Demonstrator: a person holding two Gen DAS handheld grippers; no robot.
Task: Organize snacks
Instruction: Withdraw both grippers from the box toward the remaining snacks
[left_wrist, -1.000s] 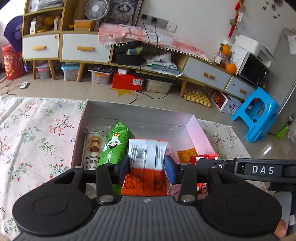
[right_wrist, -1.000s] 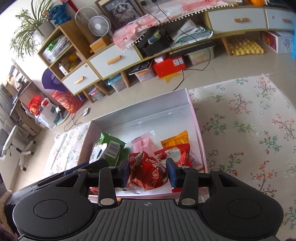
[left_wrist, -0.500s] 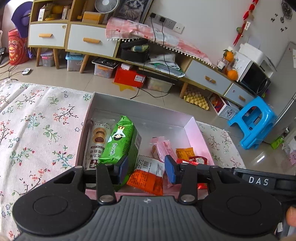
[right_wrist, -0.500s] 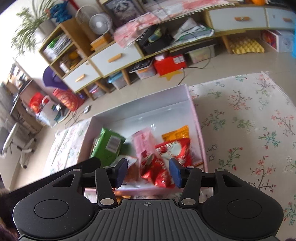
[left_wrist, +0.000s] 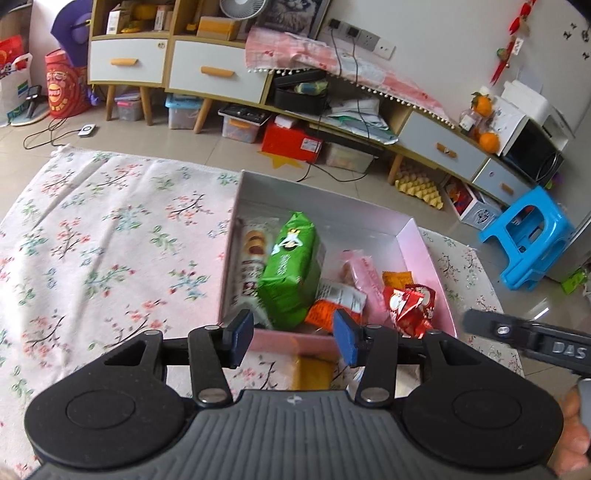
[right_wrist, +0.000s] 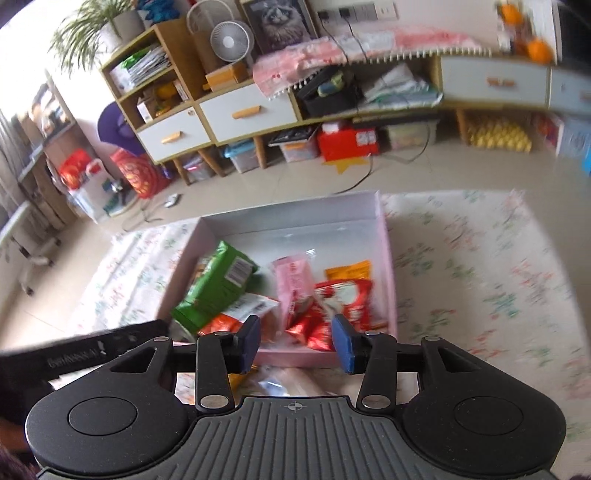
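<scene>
A pink-walled box (left_wrist: 424, 251) (right_wrist: 388, 258) lies on the floral cloth. It holds a green packet (left_wrist: 291, 269) (right_wrist: 218, 280), a biscuit packet (left_wrist: 251, 258), an orange packet (left_wrist: 325, 310) (right_wrist: 229, 321), a pink packet (left_wrist: 364, 280) (right_wrist: 293, 280), a red packet (left_wrist: 410, 306) (right_wrist: 332, 306) and a small orange sachet (left_wrist: 397, 277). My left gripper (left_wrist: 292, 338) hangs above the box's near wall, jaws opening, nothing between them. My right gripper (right_wrist: 295, 341) hovers over the near wall too, jaws closing slightly on nothing.
A yellow packet (left_wrist: 312, 373) and a clear wrapped snack (right_wrist: 291, 382) lie on the cloth (left_wrist: 110, 258) just in front of the box. Beyond the cloth are a tiled floor, low cabinets (left_wrist: 199, 70), cables and a blue stool (left_wrist: 532, 236).
The left gripper let go of the orange packet and the right let go of the red packet; both packets now lie in the box. Both grippers drew back and rose.
</scene>
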